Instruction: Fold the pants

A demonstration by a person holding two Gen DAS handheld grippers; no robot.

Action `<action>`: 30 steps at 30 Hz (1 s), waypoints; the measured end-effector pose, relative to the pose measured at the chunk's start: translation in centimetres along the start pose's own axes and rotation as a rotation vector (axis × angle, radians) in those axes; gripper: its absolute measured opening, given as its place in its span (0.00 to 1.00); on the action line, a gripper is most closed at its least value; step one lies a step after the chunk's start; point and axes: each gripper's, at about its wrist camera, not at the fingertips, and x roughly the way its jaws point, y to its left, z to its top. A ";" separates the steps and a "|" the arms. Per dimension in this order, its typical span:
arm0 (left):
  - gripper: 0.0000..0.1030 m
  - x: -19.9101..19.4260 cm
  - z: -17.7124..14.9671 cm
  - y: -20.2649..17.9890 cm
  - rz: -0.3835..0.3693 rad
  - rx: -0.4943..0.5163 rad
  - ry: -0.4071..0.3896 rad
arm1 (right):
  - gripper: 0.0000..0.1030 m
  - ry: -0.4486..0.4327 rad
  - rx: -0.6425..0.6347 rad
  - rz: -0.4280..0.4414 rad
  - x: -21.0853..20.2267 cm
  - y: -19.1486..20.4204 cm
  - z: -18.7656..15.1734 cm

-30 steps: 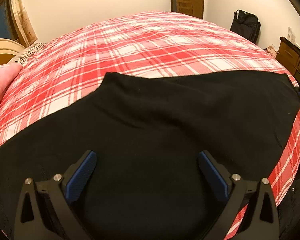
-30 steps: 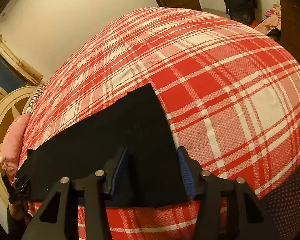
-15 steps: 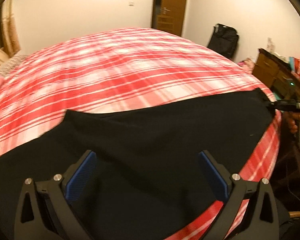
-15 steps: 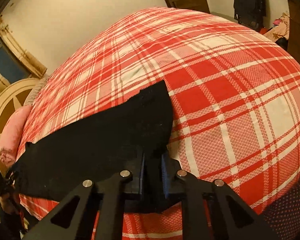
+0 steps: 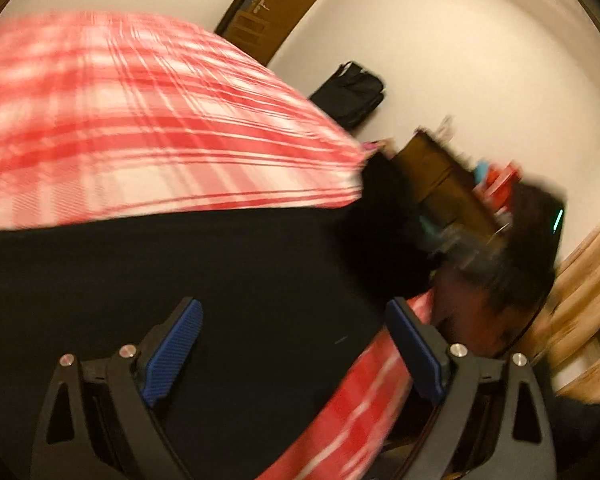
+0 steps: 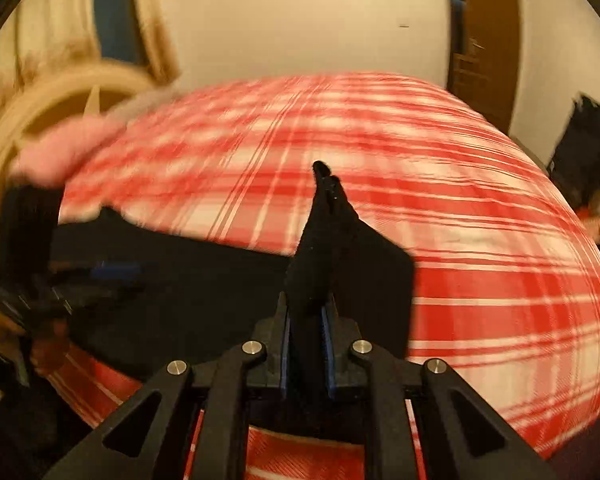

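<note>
Left wrist view, heavily blurred. Red and white plaid bedspread (image 5: pixel 148 120) covering the bed; cream wall (image 5: pixel 460 40) behind, brown door (image 5: pixel 276 4) at top, black bag (image 5: pixel 350 94) standing against the wall, wooden dresser (image 5: pixel 440 172) to the right. Black pants (image 5: pixel 200 264) lying flat across the near part of the bedspread, reaching its right edge. Left gripper (image 5: pixel 292 348) hovering over the pants, jaws standing wide apart, blue pads (image 5: pixel 172 352) clear of the fabric, nothing held.

Right wrist view, also blurred. Same plaid bedspread (image 6: pixel 440 208) filling the centre; pink pillow (image 6: pixel 64 148) and cream round headboard (image 6: pixel 16 140) at left, curtain (image 6: pixel 40 40) above, door (image 6: pixel 484 36) and black bag (image 6: pixel 584 148) at right. Pants (image 6: pixel 188 280) spreading leftward along the near bed edge. Right gripper (image 6: pixel 306 344) clamped tight on a corner of the pants, pinched fabric rising as a peak above the bedspread. Left gripper (image 6: pixel 100 276) showing only dimly at far left over the pants.
</note>
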 end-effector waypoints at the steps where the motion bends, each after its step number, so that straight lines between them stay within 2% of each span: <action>1: 0.92 0.7 0.3 0.0 -0.023 -0.034 0.005 | 0.13 0.016 -0.008 0.005 1.1 0.6 -0.3; 3: 0.92 2.3 0.8 -0.2 -0.092 -0.079 0.028 | 0.13 0.045 -0.016 0.021 2.8 1.4 -1.0; 7: 0.92 4.9 1.8 -1.4 -0.130 -0.080 0.035 | 0.13 0.050 -0.050 0.014 3.1 2.0 -1.9; 10: 0.92 7.4 2.6 -2.1 -0.170 -0.098 0.083 | 0.18 0.074 -0.079 0.049 3.6 2.2 -2.6; 12: 0.92 8.5 2.8 -2.9 -0.159 -0.075 0.095 | 0.40 0.083 -0.122 0.050 3.4 2.4 -3.4; 13: 0.92 8.8 2.8 -3.2 -0.159 -0.066 0.106 | 0.55 0.085 -0.141 0.055 3.0 2.5 -3.8; 14: 0.92 9.0 2.8 -3.5 -0.159 -0.067 0.112 | 0.59 0.081 -0.160 0.060 2.2 2.4 -4.4; 18: 0.87 9.6 2.3 -4.3 -0.174 -0.064 0.144 | 0.59 0.037 -0.112 0.098 -0.8 0.3 -6.4; 22: 0.79 10.0 1.7 -5.2 -0.075 0.000 0.150 | 0.59 -0.009 -0.031 0.129 -2.3 -2.0 -7.5; 25: 0.62 10.2 2.0 -5.0 -0.038 -0.022 0.151 | 0.59 -0.035 -0.004 0.146 -2.7 -2.2 -7.4; 27: 0.35 10.2 2.1 -4.5 -0.021 -0.032 0.160 | 0.59 -0.047 -0.013 0.160 -2.9 -1.9 -7.4; 30: 0.09 9.6 1.9 -3.6 0.000 -0.030 0.163 | 0.59 -0.064 -0.028 0.153 -3.0 -1.3 -7.5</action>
